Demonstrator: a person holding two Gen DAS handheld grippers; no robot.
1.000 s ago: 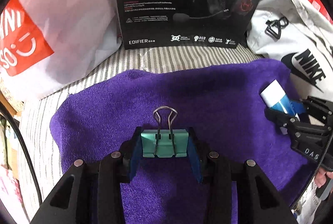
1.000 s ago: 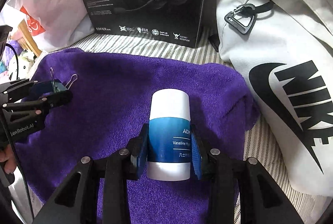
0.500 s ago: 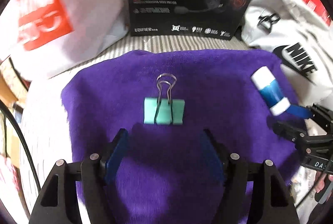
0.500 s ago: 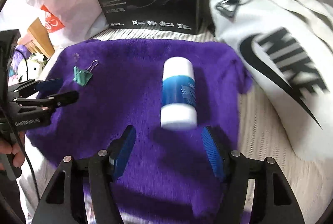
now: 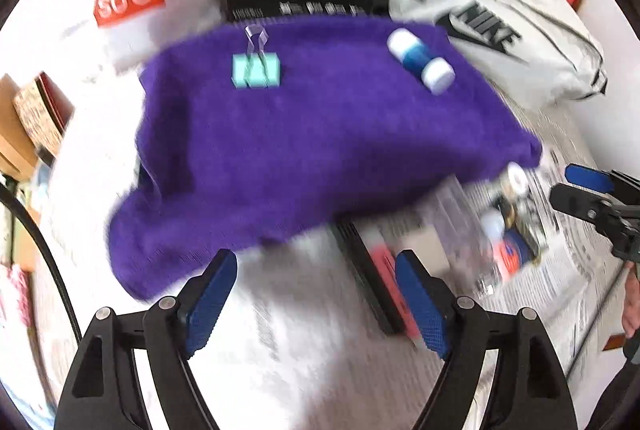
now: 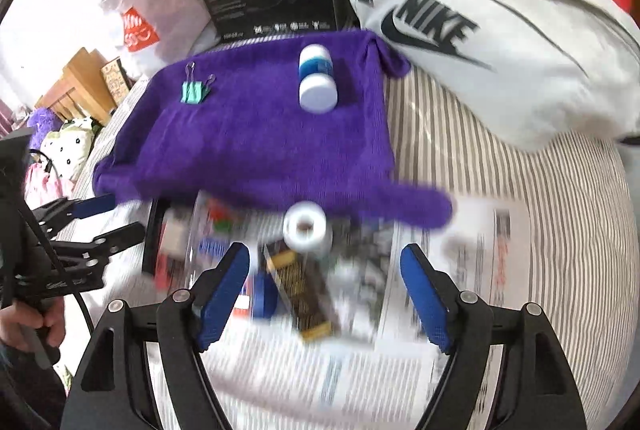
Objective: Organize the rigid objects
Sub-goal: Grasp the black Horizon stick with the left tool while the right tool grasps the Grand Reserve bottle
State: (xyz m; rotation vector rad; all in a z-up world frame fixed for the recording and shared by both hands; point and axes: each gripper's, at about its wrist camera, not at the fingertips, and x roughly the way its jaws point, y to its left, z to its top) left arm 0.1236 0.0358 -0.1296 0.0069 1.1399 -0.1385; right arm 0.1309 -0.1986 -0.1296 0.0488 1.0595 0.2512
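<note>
Binder clip [image 5: 256,71] and Vaseline tube [image 5: 420,64] now released far on the purple towel [image 5: 320,142], left gripper [image 5: 316,304] and right gripper [image 6: 326,294] both spread empty, pulled back toward remaining clutter [image 6: 296,270].

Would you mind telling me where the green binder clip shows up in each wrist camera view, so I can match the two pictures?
Left wrist view: the green binder clip lies upper centre-left, on the far part of the purple towel.
Right wrist view: the clip lies upper left, near the towel's far left corner.
Shared landmark: the blue and white bottle lying on the same towel, to the clip's right in both views.
</note>
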